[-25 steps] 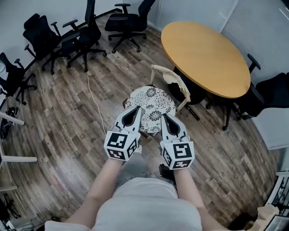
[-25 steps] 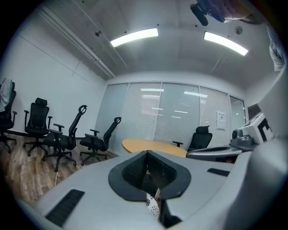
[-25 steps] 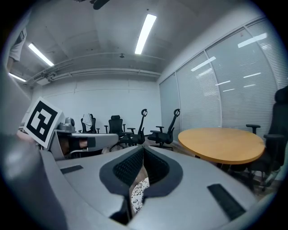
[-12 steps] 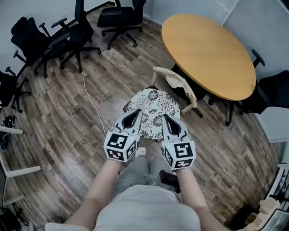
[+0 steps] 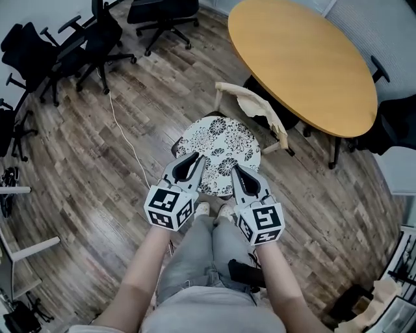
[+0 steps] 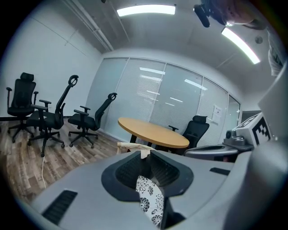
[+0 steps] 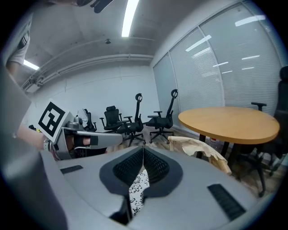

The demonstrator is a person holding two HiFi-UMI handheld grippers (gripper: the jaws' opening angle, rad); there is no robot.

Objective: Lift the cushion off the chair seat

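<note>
1. Cushion: round, white with black flower print, over the seat of the chair, at 12 o'clock from my knees. Only the head view shows the whole disc. I cannot tell whether it is clear of the seat.

2. Left claw: clamped on the cushion's near rim, at 7 o'clock on the disc. The left gripper view adds a strip of printed fabric pinched between the jaws, whose tips meet above it.

3. Right claw: clamped likewise, at 5 o'clock on the disc. The right gripper view shows the same print in its narrow gap.

4. Pose: my bare forearms reach forward side by side. The marker cubes sit nearest me, and the claws are level, angled slightly inward, near but apart.

5. Surroundings, head view: round wooden table at 1 o'clock, black office chairs at 10 to 11 o'clock, and a white cable on the plank floor at 9 o'clock.

6. Gripper views only: ceiling lights and a glass wall with blinds.
</note>
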